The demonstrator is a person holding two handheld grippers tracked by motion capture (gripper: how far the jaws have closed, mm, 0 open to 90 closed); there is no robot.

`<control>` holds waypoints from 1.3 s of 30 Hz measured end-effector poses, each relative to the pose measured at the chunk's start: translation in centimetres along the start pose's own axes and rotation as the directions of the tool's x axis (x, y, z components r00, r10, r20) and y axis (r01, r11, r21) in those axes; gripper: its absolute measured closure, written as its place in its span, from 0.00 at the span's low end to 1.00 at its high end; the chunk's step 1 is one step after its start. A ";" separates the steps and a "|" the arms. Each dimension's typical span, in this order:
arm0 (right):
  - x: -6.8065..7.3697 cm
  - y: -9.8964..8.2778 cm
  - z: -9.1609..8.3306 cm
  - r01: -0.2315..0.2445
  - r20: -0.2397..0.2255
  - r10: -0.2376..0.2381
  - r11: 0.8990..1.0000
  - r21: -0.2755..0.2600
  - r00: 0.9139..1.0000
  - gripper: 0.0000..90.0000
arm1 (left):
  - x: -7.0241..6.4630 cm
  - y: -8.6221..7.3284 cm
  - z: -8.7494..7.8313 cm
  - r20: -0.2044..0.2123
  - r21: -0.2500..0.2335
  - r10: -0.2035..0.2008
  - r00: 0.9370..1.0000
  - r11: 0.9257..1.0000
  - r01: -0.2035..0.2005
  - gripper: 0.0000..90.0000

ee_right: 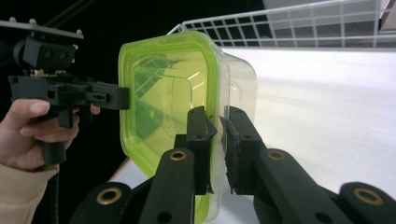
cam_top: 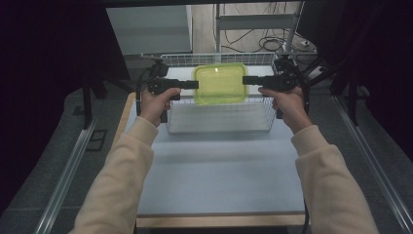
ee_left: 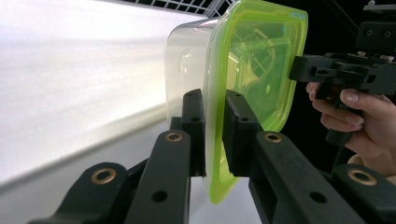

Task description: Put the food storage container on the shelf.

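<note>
Your two forearms come up from the bottom of the high view in pale sleeves, running nearly parallel and well apart. Your left hand [cam_top: 157, 105] wraps the grip of the left gripper [cam_top: 194, 84], whose black jaws point level and inward, toward your other hand. Your right hand [cam_top: 287, 105] holds the right gripper [cam_top: 246, 80] the same way, mirrored, jaws facing back across. The two grippers sit at about the same height, raised off the table, tips facing each other with a gap between. In each gripper view the two jaws stand close together, pads [ee_left: 192, 119] pressing on a thin edge between them. Both wrists are straight, knuckles outward.
</note>
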State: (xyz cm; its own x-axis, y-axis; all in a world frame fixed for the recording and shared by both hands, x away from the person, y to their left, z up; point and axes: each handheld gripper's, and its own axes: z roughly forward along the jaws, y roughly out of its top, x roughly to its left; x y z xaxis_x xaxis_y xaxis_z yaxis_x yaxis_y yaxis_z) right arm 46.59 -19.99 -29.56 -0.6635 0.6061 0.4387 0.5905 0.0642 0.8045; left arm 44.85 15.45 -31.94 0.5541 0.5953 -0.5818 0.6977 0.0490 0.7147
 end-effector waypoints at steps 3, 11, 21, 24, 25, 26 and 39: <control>-0.4 0.8 0.4 -0.005 0.018 0.004 1.000 0.006 1.000 0.90 | 0.5 0.9 0.4 0.000 0.001 -0.013 1.000 1.000 0.013 0.89; -1.6 1.5 1.5 -0.037 0.036 0.037 0.999 0.010 0.999 0.90 | 1.6 1.7 1.3 -0.013 0.015 -0.032 0.999 0.999 0.032 0.89; -2.5 1.3 2.5 -0.064 0.052 0.063 0.998 0.014 0.997 0.89 | 2.2 1.7 1.9 -0.015 -0.009 -0.063 0.998 0.998 0.063 0.88; -2.7 1.3 2.8 -0.072 0.069 0.071 0.997 0.010 0.995 0.87 | 2.4 1.9 2.2 -0.027 -0.030 -0.079 0.997 0.997 0.078 0.88; -2.8 1.4 3.0 -0.068 0.076 0.067 0.998 0.009 0.995 0.87 | 2.4 1.9 2.2 -0.036 -0.040 -0.081 0.996 0.996 0.080 0.88; -2.8 1.4 3.1 -0.067 0.083 0.066 0.998 0.010 0.994 0.86 | 2.6 2.0 2.3 -0.040 -0.047 -0.087 0.995 0.995 0.085 0.88; -3.0 1.7 5.0 0.011 0.241 -0.013 1.000 0.011 0.971 0.66 | 3.5 2.1 3.9 -0.089 -0.063 -0.095 0.992 0.994 0.089 0.70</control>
State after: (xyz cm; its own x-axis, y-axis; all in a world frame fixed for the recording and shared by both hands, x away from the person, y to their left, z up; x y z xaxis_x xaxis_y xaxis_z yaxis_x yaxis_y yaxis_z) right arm 51.84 -17.74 -31.46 -0.5412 0.7782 0.3187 0.5881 0.0793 0.8049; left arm 50.04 14.47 -34.00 0.4431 0.6570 -0.6099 0.7145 0.1521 0.6829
